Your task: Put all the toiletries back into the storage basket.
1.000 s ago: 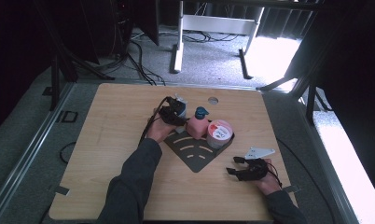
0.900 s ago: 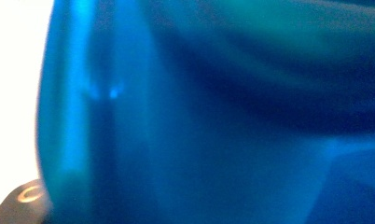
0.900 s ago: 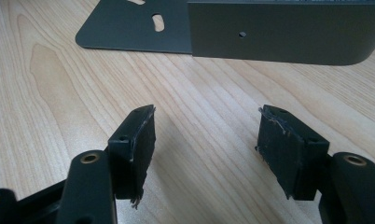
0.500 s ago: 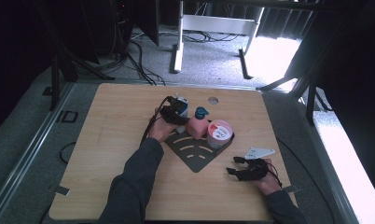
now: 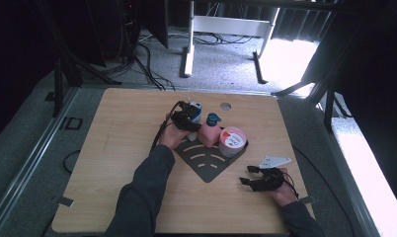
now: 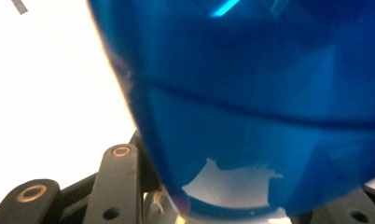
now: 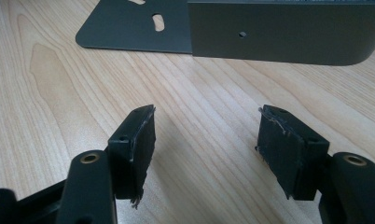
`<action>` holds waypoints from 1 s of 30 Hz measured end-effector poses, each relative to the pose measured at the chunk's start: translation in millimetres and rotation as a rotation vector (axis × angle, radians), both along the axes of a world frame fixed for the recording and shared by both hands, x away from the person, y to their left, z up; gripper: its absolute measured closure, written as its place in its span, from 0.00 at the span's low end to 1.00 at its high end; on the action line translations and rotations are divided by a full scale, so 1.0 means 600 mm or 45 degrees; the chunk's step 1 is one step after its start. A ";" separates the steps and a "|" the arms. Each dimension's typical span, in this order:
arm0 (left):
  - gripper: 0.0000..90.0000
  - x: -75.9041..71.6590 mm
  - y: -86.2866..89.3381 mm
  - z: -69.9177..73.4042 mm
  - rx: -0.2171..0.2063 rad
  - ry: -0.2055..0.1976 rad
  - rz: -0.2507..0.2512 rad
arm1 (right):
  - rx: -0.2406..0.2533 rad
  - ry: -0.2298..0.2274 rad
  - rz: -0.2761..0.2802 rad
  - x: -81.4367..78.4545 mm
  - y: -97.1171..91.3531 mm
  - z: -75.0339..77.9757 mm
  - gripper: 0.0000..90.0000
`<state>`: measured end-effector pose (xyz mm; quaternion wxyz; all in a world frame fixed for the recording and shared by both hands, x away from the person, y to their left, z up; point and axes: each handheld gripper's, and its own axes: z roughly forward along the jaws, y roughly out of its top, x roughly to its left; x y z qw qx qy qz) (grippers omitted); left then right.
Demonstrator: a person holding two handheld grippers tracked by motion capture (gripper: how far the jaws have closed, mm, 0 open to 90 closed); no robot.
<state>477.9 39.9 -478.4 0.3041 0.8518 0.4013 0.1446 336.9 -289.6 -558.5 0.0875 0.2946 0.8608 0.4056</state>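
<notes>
Grey carpet and dark curtains surround your pale wooden tabletop [image 5: 112, 148], which has a small round hole [image 5: 225, 105] near its far edge. At the middle of the table lies a dark metal rack with curved slots in its flat base [image 5: 206, 160], and in the right gripper view you see its upright wall [image 7: 288, 32] just ahead. Your left gripper [image 5: 187, 117] sits at the rack's far left corner, its jaws closed around a blue and white cylindrical container [image 5: 194, 109]; in the left gripper view that glossy blue container [image 6: 260, 107] stands between the black jaws, right up against the camera. Just beside it, in the rack, stands a pink bottle with a teal cap [image 5: 210, 132], and next to that a round tub with a pink and white lid [image 5: 232, 140]. Your right gripper [image 5: 252, 176] rests low over the bare wood near the table's right front corner, well apart from the rack's contents, with a grey three-cornered plate on top of it. In the right gripper view its jaws stand apart with nothing between the worn black pads [image 7: 141, 140]
</notes>
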 end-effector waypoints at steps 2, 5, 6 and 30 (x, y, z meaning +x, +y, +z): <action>0.60 0.000 0.001 0.000 -0.003 0.002 -0.001 | 0.000 0.000 0.000 0.000 0.000 0.000 0.40; 0.60 0.001 0.001 0.000 -0.007 0.005 0.000 | -0.001 -0.001 0.000 0.000 0.000 0.000 0.40; 0.60 0.001 0.001 -0.001 -0.008 0.006 0.000 | -0.002 -0.001 0.000 0.000 0.000 0.000 0.40; 0.52 -0.006 0.012 0.025 -0.052 -0.021 -0.003 | -0.002 -0.003 -0.001 -0.001 0.001 0.000 0.40</action>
